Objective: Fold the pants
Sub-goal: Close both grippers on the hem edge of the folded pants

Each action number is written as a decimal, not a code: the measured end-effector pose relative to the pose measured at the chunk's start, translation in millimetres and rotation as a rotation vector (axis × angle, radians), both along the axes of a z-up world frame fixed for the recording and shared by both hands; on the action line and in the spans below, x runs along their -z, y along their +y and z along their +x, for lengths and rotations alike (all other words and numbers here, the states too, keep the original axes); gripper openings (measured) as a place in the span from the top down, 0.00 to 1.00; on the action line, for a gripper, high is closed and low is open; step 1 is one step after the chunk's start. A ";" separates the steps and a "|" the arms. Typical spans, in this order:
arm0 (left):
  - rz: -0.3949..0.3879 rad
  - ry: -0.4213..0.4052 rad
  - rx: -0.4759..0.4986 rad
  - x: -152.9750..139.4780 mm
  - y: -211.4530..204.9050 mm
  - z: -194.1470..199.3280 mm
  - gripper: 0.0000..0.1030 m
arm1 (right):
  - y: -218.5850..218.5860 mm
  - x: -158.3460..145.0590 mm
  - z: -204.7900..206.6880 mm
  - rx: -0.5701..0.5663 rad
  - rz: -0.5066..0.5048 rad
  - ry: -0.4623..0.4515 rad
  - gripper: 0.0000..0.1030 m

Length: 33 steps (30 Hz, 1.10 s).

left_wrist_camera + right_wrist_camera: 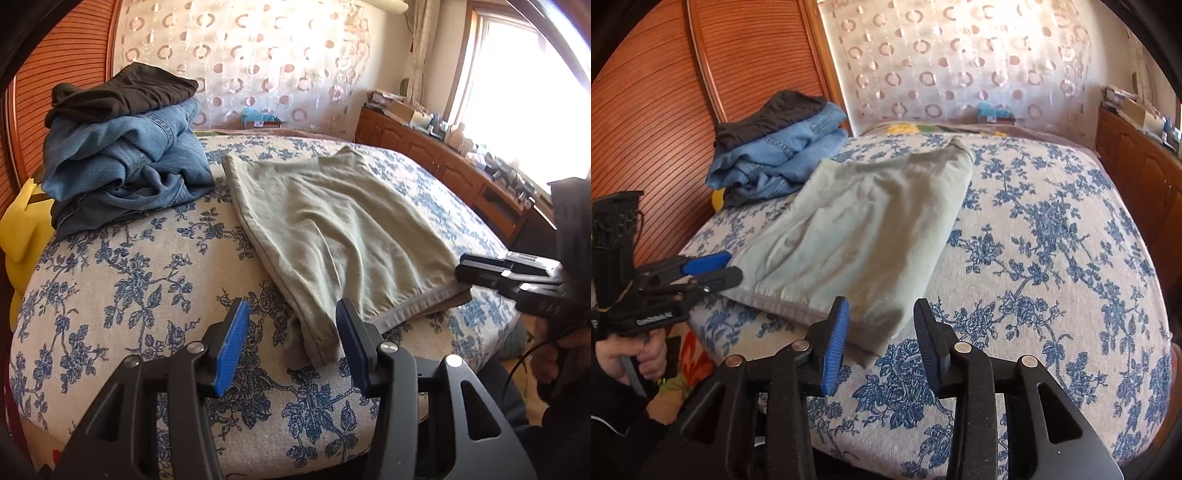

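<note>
Both the left gripper (291, 317) and right gripper (881, 317) stand released astride the pale pants' (332, 221) 6 o'clock hem corners; clench squarely before folding toward 12 o'clock.

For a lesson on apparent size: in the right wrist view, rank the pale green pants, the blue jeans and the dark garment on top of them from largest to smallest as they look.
1. Pale green pants, though they lie nearer the camera, which inflates them.
2. Blue jeans.
3. Dark garment, partly hidden, so its full extent is unsure.
</note>
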<state>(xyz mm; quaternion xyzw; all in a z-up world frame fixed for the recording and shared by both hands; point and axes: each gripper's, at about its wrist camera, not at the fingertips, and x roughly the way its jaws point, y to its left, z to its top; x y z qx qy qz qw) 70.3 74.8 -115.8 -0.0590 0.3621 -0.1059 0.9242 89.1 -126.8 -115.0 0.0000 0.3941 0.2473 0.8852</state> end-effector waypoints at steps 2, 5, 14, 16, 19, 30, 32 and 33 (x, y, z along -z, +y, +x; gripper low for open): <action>0.005 -0.006 -0.002 -1.0 1.1 -0.9 0.58 | 1.9 5.7 1.8 -0.002 -0.007 0.015 0.65; 0.025 -0.003 0.001 0.8 -2.6 0.4 0.63 | 3.5 11.9 2.2 -0.007 -0.009 0.031 0.65; 0.069 0.034 0.010 13.4 -18.0 7.0 0.65 | 5.0 17.7 -1.2 -0.018 -0.017 0.032 0.65; 0.059 0.028 0.014 14.5 -16.5 6.5 0.65 | 5.1 18.2 -1.4 -0.019 -0.016 0.032 0.64; 0.045 0.022 0.025 15.2 -15.7 3.8 0.71 | 5.9 18.4 -3.6 -0.027 -0.019 0.027 0.64; 0.026 0.018 0.039 15.3 -20.0 -4.5 0.84 | 7.2 20.3 -6.3 -0.047 0.000 0.027 0.77; 0.019 0.021 0.044 14.4 -20.0 -5.9 0.88 | 6.7 20.5 -6.6 -0.052 0.004 0.030 0.81; 0.016 0.023 0.048 14.1 -20.0 -6.7 0.89 | 6.3 20.3 -6.9 -0.055 0.006 0.032 0.84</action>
